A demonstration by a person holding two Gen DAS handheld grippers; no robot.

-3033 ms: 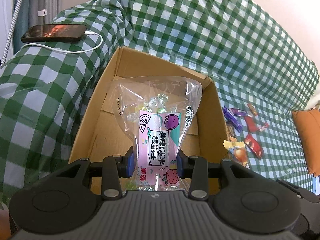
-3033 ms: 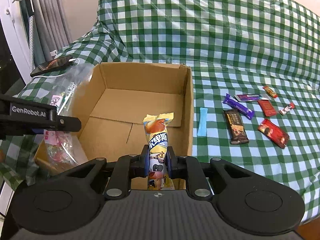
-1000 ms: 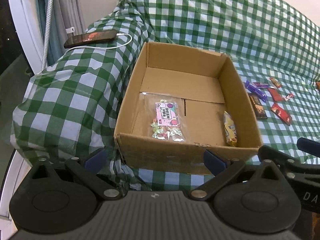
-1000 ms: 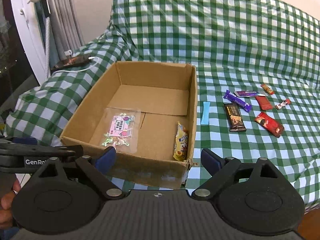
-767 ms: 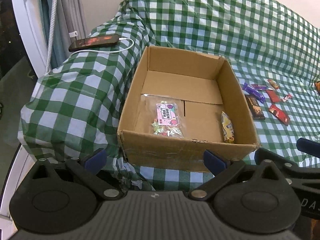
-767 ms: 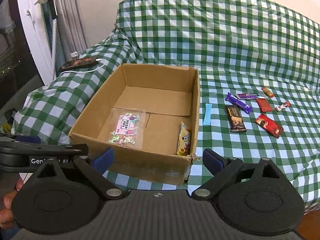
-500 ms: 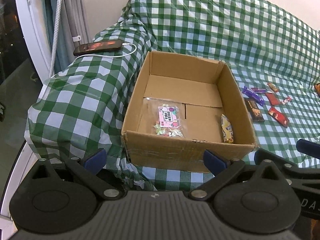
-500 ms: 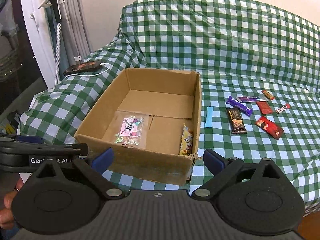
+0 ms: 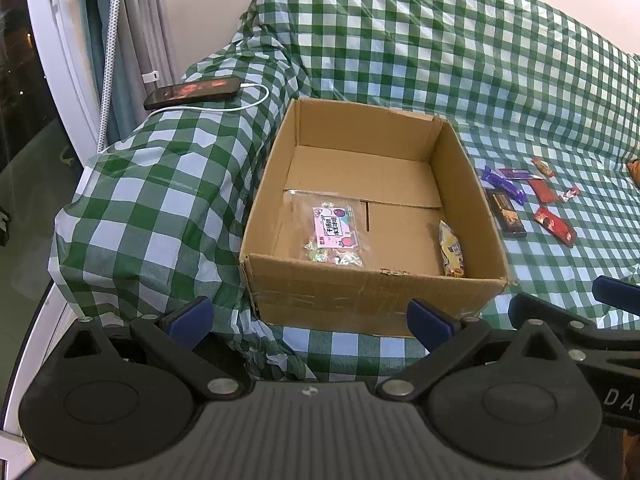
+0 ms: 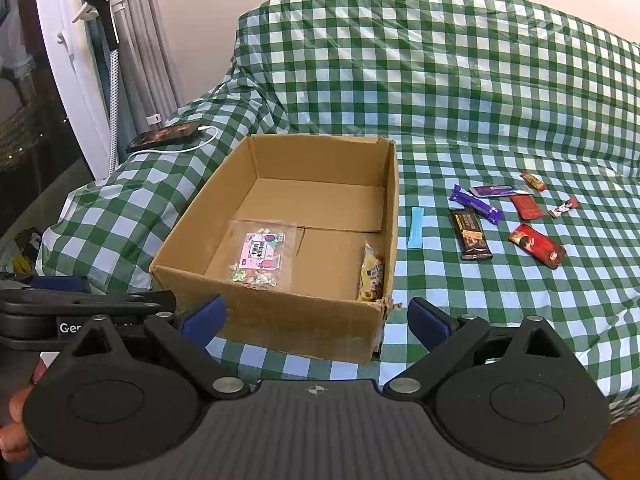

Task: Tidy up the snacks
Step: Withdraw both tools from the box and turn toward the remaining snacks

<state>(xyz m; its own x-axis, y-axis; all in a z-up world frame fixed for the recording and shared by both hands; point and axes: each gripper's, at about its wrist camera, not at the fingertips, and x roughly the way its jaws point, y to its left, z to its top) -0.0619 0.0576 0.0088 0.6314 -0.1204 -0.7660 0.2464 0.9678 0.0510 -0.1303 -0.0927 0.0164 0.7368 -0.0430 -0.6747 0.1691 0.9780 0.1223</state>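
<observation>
An open cardboard box (image 9: pixel 372 296) (image 10: pixel 280 320) sits on the green checked cover. Inside lie a clear candy bag with a pink label (image 9: pixel 330 232) (image 10: pixel 260 256) and a yellow snack pack (image 9: pixel 451 249) (image 10: pixel 371 268) against the right wall. Loose bars lie right of the box: a blue stick (image 10: pixel 415 227), a dark brown bar (image 10: pixel 470 234) (image 9: pixel 506 214), a purple bar (image 10: pixel 476 204), a red bar (image 10: pixel 538 246). My left gripper (image 9: pixel 310 316) and right gripper (image 10: pixel 316 316) are both open and empty, held back in front of the box.
A phone (image 9: pixel 192 92) (image 10: pixel 166 136) on a white charging cable lies on the covered armrest at the left. A white door frame (image 9: pixel 64 60), curtain and steamer stand (image 10: pixel 100 8) are at the far left. More small wrappers (image 10: pixel 526 206) lie further right.
Both grippers have let go of the candy bag and the yellow pack, which now lie in the box. Both have drawn back and up, away from the box.
</observation>
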